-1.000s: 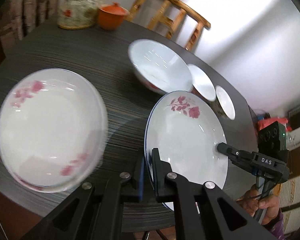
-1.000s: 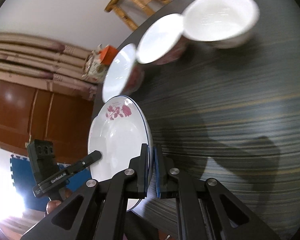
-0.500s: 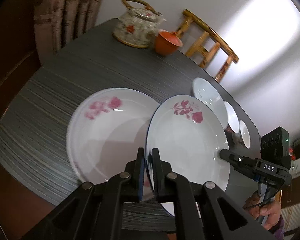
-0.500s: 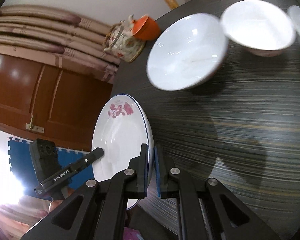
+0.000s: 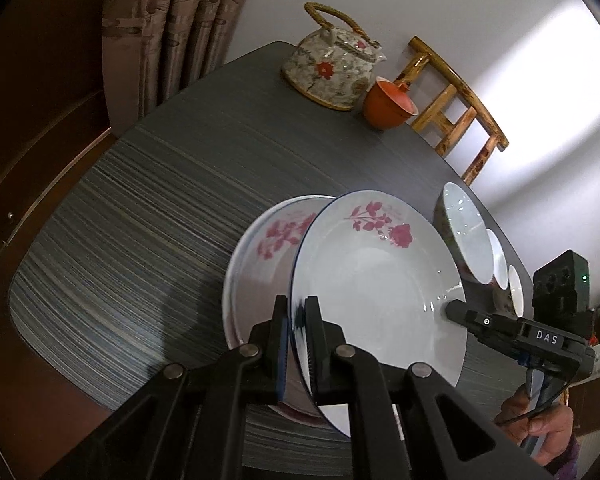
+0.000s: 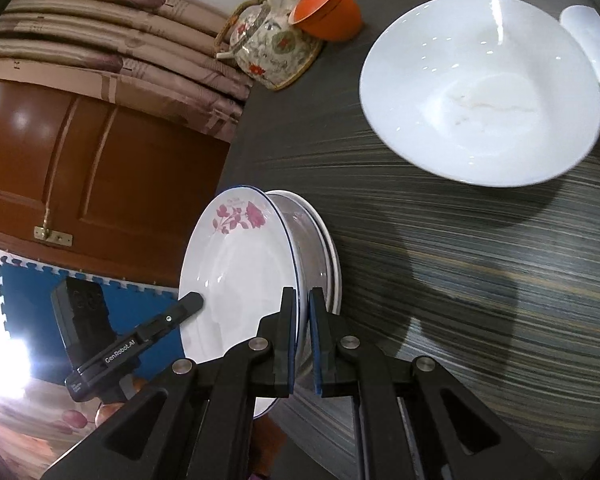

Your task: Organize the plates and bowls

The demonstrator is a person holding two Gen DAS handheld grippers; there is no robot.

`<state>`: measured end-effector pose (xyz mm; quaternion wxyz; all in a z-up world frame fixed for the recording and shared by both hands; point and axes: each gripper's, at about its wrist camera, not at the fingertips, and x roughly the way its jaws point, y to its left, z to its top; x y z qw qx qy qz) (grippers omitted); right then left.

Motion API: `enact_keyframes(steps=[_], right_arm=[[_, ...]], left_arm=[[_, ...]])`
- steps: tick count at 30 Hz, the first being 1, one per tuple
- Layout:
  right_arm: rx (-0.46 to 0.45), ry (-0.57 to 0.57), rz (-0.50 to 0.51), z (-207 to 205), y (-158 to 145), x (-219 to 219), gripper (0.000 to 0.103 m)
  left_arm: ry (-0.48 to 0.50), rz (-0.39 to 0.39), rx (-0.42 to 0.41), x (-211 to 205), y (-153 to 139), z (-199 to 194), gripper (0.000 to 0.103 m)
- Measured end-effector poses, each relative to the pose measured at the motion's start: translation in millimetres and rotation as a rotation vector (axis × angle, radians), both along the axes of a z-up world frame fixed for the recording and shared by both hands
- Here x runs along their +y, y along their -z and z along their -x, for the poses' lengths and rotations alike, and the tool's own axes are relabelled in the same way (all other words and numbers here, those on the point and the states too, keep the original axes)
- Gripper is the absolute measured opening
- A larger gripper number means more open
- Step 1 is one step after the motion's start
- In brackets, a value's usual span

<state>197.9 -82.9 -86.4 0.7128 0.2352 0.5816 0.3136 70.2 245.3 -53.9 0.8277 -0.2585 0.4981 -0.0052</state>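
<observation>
Left wrist view, L claw (image 5: pixel 298 312) & R claw (image 6: pixel 303 316) clamped on rose plate (image 5: pixel 380 280) rim

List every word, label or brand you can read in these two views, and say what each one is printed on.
"DAS": white letters on the right gripper, along its black body, left wrist view.
"GenRobot.AI": white letters on the left gripper, along its black body, right wrist view.
Held plate: faint small print above the rose, too blurred to read.
Nothing else carries text.
</observation>
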Motion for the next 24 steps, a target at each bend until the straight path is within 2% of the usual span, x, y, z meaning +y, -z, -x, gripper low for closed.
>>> enact_keyframes(steps=[17,24], right_arm=[[0.002,-0.022,0.073,-1,8,21,0.009],[-0.027,-0.032,0.109,0,5,31,0.009]], left_arm=[[0.003,-0.043,0.017,-1,12,-6,0.009],[0.011,-0.078,0.025,-4,15,-8,0.010]])
